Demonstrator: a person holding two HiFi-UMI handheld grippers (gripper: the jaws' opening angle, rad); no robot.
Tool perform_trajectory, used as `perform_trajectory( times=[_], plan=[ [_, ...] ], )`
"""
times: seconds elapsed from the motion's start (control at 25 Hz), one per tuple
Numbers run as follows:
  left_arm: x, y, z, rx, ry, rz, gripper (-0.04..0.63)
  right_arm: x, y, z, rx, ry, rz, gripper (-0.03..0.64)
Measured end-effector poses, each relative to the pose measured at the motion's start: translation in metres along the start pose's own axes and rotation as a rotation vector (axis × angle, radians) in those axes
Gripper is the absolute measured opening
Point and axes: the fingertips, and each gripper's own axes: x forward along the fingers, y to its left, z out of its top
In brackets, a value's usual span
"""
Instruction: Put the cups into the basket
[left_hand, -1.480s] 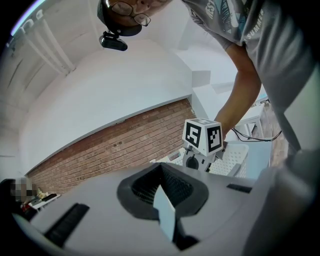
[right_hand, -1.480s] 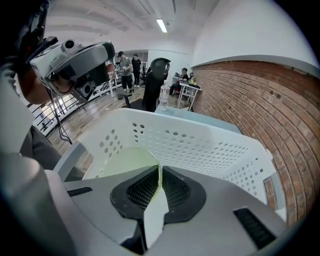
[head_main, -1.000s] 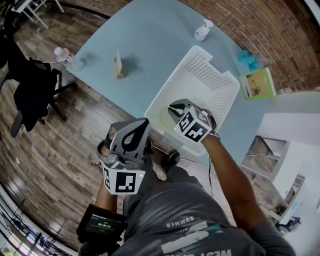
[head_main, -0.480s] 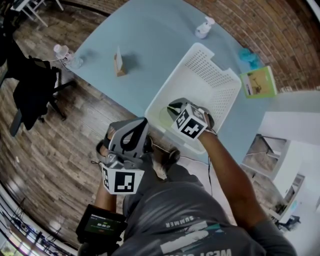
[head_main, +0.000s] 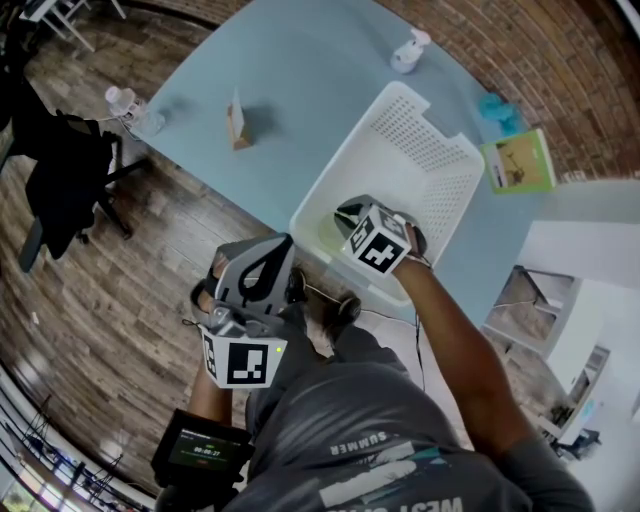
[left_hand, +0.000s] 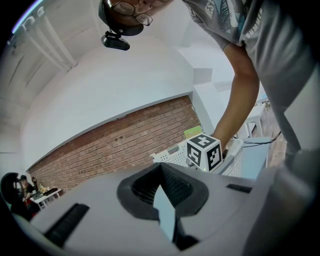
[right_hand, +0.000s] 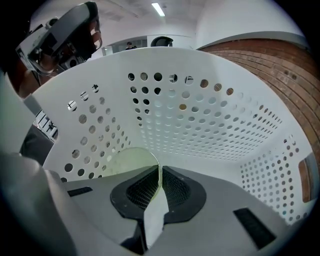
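Right gripper (right_hand: 159, 176) jaws pinch the wall of the pale green cup (right_hand: 127, 161), its body lying left of them, low in the basket (head_main: 420, 150) near end, probably just off the floor, while the left gripper (left_hand: 162, 200) jaws sit together, empty.

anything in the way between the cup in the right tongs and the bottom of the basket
Nothing visible. The right tongs grip the pale green cup by its rim, down inside the white basket. Its perforated walls surround them, and the part of the basket visible ahead holds nothing else.
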Motion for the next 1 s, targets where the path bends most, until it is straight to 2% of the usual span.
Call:
perform_trajectory(
  times=[1.0],
  plan=[
    [0.0003, -0.0019, -0.0052, -0.021, 0.007, -0.002, -0.003, 0.0085, -0.0056, -0.0076, 0.036, 0.025, -0.022, 0.034]
  ],
)
